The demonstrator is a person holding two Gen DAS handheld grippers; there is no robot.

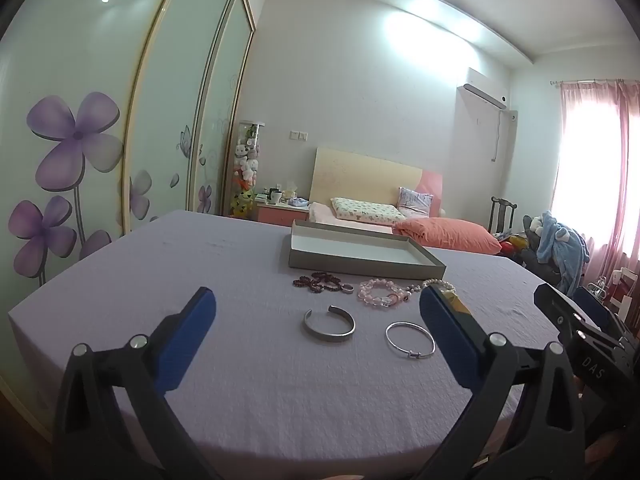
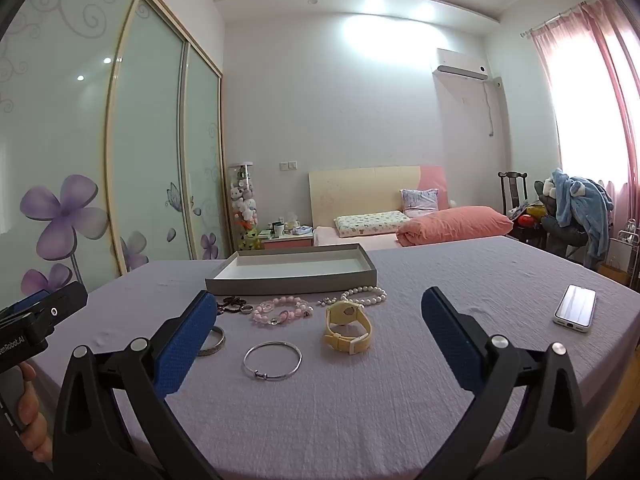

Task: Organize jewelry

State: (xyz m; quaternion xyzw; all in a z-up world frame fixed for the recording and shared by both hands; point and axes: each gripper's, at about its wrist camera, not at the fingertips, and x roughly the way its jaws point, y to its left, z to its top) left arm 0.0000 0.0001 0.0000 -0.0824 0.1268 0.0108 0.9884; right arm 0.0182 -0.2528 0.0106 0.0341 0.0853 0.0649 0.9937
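1. Bare purple cloth [image 2: 320, 420] under both your jaws; near table edge just below.
2. L gripper [image 1: 316, 312]: jaws wide, empty; silver cuff [image 1: 329, 324] between tips.
3. R gripper [image 2: 320, 316]: jaws wide, empty, pitched slightly down; thin bangle [image 2: 272, 361] + yellow watch [image 2: 348, 328] between, tray [image 2: 292, 270] beyond.

Bright daylight glares through the curtained window [image 2: 580, 112]; frames sharp, fisheye-bent with dark corners.

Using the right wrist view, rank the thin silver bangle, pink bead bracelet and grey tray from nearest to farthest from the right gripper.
1. Thin silver bangle, nearest, left of centre.
2. Pink bead bracelet, behind it.
3. Grey tray, farthest, empty, at the back.
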